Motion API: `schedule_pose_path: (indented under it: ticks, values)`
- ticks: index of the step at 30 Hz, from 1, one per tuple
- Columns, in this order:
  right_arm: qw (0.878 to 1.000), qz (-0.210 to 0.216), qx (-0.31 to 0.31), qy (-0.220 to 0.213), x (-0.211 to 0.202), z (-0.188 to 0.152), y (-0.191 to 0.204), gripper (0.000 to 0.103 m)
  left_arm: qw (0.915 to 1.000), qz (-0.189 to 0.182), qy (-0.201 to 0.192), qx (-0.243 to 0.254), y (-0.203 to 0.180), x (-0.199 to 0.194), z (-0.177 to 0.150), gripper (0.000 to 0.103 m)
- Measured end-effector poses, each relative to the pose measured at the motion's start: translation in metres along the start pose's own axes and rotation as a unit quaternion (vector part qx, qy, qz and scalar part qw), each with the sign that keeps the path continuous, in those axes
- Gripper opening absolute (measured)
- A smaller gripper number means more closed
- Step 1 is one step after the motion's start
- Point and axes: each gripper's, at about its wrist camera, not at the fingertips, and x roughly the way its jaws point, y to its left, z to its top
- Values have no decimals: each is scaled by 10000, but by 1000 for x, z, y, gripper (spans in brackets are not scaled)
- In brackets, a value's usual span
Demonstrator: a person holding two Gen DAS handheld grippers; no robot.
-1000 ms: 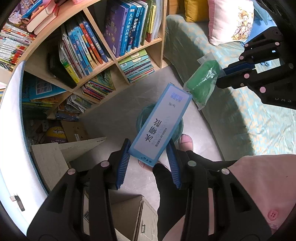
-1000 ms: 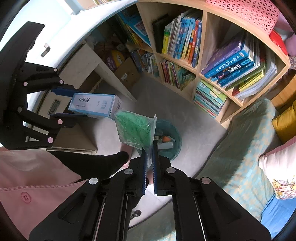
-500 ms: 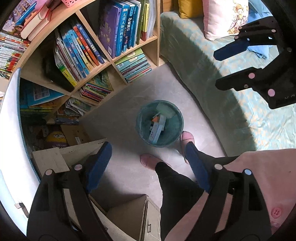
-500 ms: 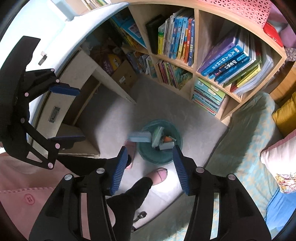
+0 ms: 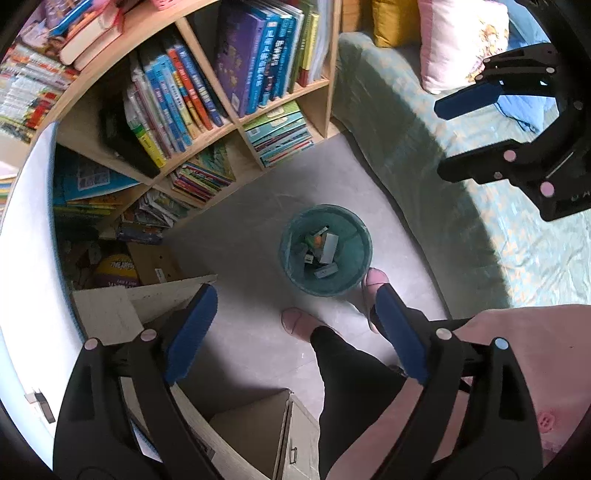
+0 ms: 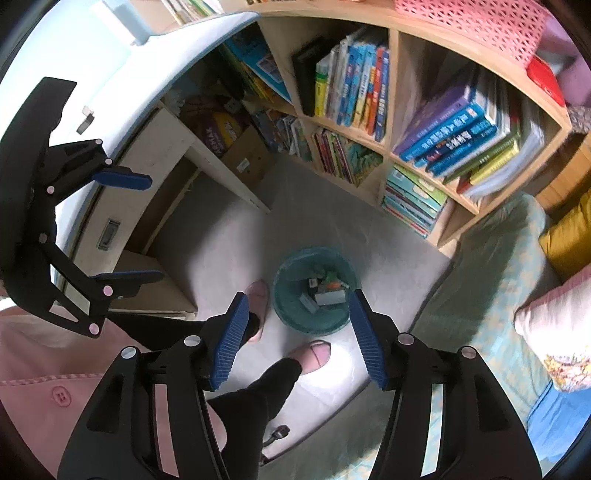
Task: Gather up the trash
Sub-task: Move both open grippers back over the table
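My left gripper (image 5: 291, 325): black frame, blue ribbed pads, pale pink dots at joints. My right gripper (image 6: 297, 341): same black and blue. Trash bin (image 5: 354, 251): teal, teal liner; scraps inside grey, white, orange, green. Floor (image 5: 251, 221): plain grey. My slippers (image 6: 314, 356): pink. Trousers (image 5: 351, 365): black. Top (image 5: 517, 350): pink, pink button. Bed cover (image 5: 480, 206): pale green, faint yellow check. Pillow (image 5: 454, 40): pink with yellow print. Cushion (image 6: 569, 236): mustard. Bookshelf (image 6: 388, 147): light wood; spines blue, purple, yellow, red. Basket (image 6: 480, 26): pink lattice.
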Motion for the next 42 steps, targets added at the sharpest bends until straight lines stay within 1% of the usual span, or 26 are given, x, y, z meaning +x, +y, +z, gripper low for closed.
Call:
schedule_pose_path:
  ticks: [1, 3, 6, 10, 14, 16, 19, 25, 30, 37, 42]
  values:
    - [10000, 15, -39, -31, 0, 3, 2, 69, 10000, 22, -13, -40, 3, -2, -2, 87]
    - [9998, 39, -172, -80, 0, 10, 9, 70, 9998, 109, -35, -157, 13, -7, -7, 89]
    - [9991, 92, -399, -132, 1, 24, 22, 76, 9988, 253, -56, -410, 34, -17, -20, 90]
    - [9965, 218, -793, -154, 5, 45, 42, 76, 9957, 466, -53, -799, 66, -29, -42, 91]
    - [9910, 328, -1288, -177, 8, 68, 70, 77, 9904, 755, 6, -1162, 103, -42, -72, 91]
    - [9867, 396, -1564, -194, 10, 82, 88, 77, 9871, 907, 36, -1316, 121, -48, -88, 91]
    - [9798, 482, -1924, -237, 13, 103, 115, 77, 9813, 1104, 94, -1575, 150, -59, -116, 95]
    - [9636, 619, -2586, -269, 24, 145, 177, 77, 9725, 1238, 138, -1967, 195, -72, -157, 96]
    - [9493, 766, -3041, -212, 36, 176, 229, 77, 9639, 1483, 160, -2206, 237, -84, -194, 96]
    - [9282, 927, -3602, -101, 54, 219, 304, 77, 9528, 1609, 164, -2569, 299, -94, -245, 96]
    - [9188, 1067, -3798, -73, 70, 246, 353, 77, 9465, 1619, 216, -2783, 343, -93, -280, 96]
